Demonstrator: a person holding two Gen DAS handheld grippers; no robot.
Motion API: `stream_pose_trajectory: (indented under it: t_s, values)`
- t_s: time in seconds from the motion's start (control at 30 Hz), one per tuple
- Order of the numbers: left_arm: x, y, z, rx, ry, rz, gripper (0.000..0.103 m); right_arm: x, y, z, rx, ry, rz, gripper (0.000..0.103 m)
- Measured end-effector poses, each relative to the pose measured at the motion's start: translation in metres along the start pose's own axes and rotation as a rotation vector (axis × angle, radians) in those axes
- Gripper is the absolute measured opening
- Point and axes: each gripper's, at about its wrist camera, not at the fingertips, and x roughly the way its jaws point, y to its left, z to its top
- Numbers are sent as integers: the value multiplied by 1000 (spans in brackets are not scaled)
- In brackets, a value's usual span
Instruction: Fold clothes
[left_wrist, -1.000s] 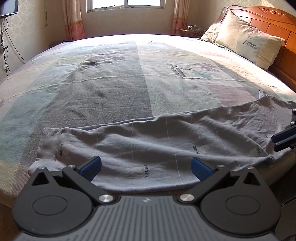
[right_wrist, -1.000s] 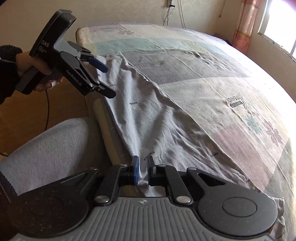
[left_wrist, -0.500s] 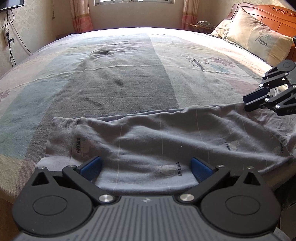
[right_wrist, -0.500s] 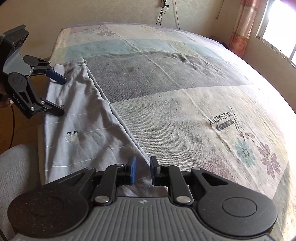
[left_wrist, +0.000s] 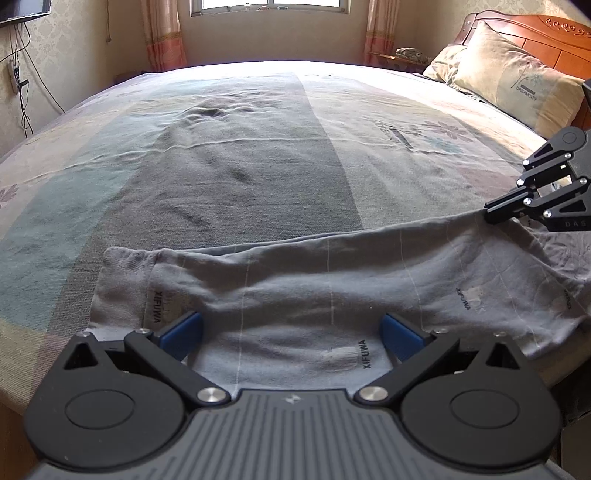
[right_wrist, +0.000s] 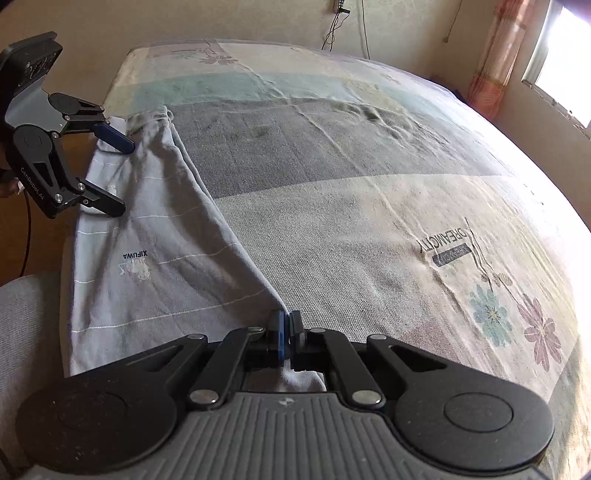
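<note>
A grey garment (left_wrist: 332, 280) with thin white lines and "XIFUWA" prints lies stretched along the near edge of the bed. My left gripper (left_wrist: 291, 326) stands open just above its cuffed end, blue pads wide apart and nothing pinched; the right wrist view shows that left gripper (right_wrist: 120, 177) at the far left. My right gripper (right_wrist: 286, 325) has its jaws closing tight on a fold at the garment's (right_wrist: 155, 240) inner edge, with cloth caught between the pads. In the left wrist view the right gripper (left_wrist: 491, 214) nips that edge at the far right.
The patchwork bedsheet (left_wrist: 240, 166) spreads wide beyond the garment, with a few wrinkles. Pillows (left_wrist: 517, 85) lean on a wooden headboard (left_wrist: 535, 22) at the right. A person's grey-clad leg (right_wrist: 26, 332) is beside the bed edge. A curtained window (left_wrist: 266, 5) is on the far wall.
My right gripper moved from the garment's bed-edge side to its inner edge, stood slightly apart there, then shut on a fold. The left gripper stayed open over the cuff end.
</note>
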Motion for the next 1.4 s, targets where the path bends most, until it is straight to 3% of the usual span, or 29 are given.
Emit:
stream_pose_trajectory:
  t_s: [0.23,0.43,0.6,0.67,0.8,0.87,1.0,1.07,1.13,1.23,1.3,1.37,1.4]
  values:
    - [3,8,12,-1,-28,31,102,1,1,-1,19,10,-39,3]
    - [24,15,25,31,-26,13,102,-1,0,-1,64,14,-49,4]
    - [4,-8,27,116,-38,25,102,-37,8,-7,93,-26,-49,11]
    - [-7,-20,22,147,-46,-11,102,-56,14,-19,118,-22,-34,11]
    - [-3,-32,1,158,28,-27,102,-75,28,-60,216,41,-15,13]
    - [-5,-23,-5,83,28,-39,103,-81,38,-85,272,78,-11,13]
    - [-18,-13,-3,50,63,48,102,-101,53,-123,377,79,-22,23]
    - [-27,-21,3,84,31,58,102,-112,54,-130,402,74,-62,23]
    - [-31,-33,10,100,-1,12,102,-122,50,-136,446,48,-103,24]
    - [-22,-54,14,122,12,-25,102,-134,36,-147,555,10,-158,24]
    - [-13,-62,10,134,40,-41,102,-136,30,-160,609,30,-199,25]
    - [-2,-64,1,135,98,-10,103,-137,25,-175,658,76,-246,25]
    - [-5,-57,-3,84,82,-23,103,-140,23,-186,678,105,-267,25]
